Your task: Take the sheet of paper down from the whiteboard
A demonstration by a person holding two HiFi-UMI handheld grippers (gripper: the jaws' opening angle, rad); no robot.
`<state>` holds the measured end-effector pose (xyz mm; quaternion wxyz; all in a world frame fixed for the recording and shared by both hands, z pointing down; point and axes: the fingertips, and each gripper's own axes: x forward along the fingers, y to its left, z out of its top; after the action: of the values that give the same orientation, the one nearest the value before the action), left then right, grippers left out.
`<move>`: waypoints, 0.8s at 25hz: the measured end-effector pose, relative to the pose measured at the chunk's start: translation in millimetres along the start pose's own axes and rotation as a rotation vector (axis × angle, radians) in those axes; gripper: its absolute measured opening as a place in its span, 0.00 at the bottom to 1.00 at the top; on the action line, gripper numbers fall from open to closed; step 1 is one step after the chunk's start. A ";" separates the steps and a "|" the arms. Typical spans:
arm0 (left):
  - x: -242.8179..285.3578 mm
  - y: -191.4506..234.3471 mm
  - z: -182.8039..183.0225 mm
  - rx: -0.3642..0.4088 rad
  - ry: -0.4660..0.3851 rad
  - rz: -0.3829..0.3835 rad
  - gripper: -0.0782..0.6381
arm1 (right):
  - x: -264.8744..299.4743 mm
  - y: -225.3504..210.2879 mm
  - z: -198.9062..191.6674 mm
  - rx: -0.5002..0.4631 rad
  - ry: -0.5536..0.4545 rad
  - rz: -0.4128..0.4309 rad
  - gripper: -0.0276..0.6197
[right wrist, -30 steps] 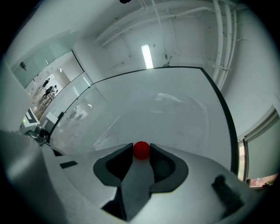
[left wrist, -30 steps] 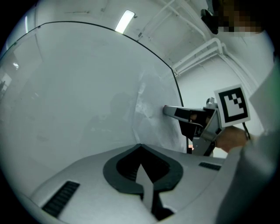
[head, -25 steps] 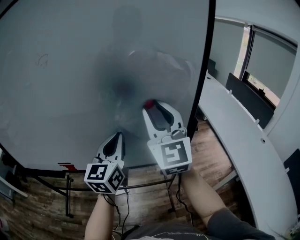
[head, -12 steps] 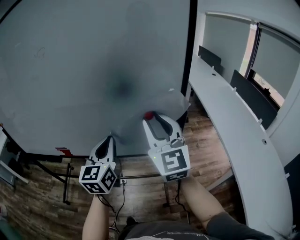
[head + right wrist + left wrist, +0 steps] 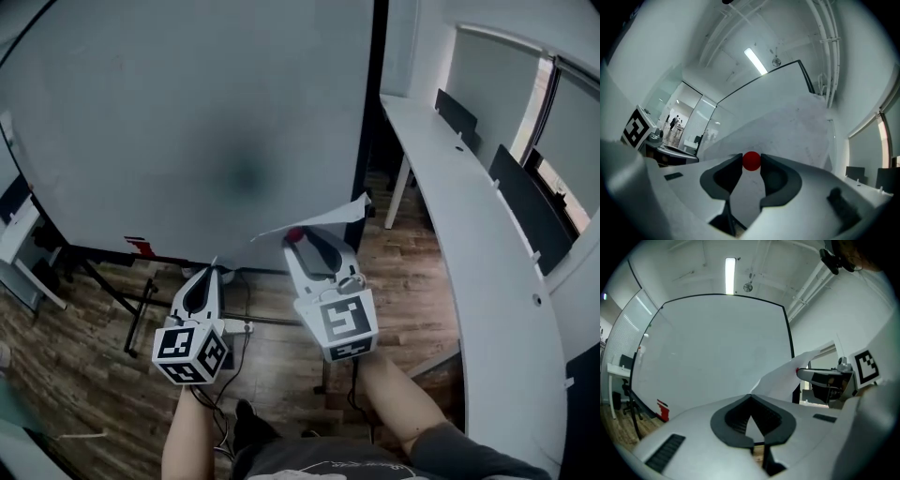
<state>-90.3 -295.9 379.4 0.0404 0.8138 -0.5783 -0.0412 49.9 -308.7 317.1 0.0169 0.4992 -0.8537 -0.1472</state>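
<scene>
The whiteboard (image 5: 187,122) stands ahead, bare. The sheet of paper (image 5: 323,217) is off it and hangs in the air between my grippers. My left gripper (image 5: 212,269) is shut on the sheet's lower left corner; in the left gripper view the paper (image 5: 783,376) rises from the closed jaws (image 5: 751,397) toward the right gripper (image 5: 820,376). My right gripper (image 5: 296,238) is shut on a small red round magnet (image 5: 751,160) at its tips, with the paper (image 5: 792,126) spread just beyond it.
A long white desk (image 5: 469,216) with dark partitions (image 5: 520,183) runs along the right. The whiteboard's stand legs and cables (image 5: 141,300) sit on the wooden floor below. A red item (image 5: 136,246) lies at the board's lower edge.
Both grippers have drawn back and down from the whiteboard. The paper, earlier flat on the board, now hangs free between them.
</scene>
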 end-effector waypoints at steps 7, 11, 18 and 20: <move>-51.1 7.1 -2.1 0.025 0.040 0.113 0.12 | -13.3 38.3 -0.8 0.072 0.010 0.109 0.24; -78.7 16.7 -7.3 0.056 0.053 0.159 0.12 | -20.9 62.6 -11.2 0.090 0.028 0.153 0.24; -138.7 29.6 -17.1 0.049 0.069 0.213 0.12 | -41.2 112.4 -14.3 0.131 0.059 0.188 0.24; -158.1 30.0 -20.0 0.037 0.075 0.216 0.12 | -52.6 128.8 -12.2 0.132 0.066 0.195 0.24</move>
<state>-168.0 -156.0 405.9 0.0513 0.7483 -0.6614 0.0045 -30.8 -207.4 369.5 0.0263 0.4183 -0.9051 -0.0718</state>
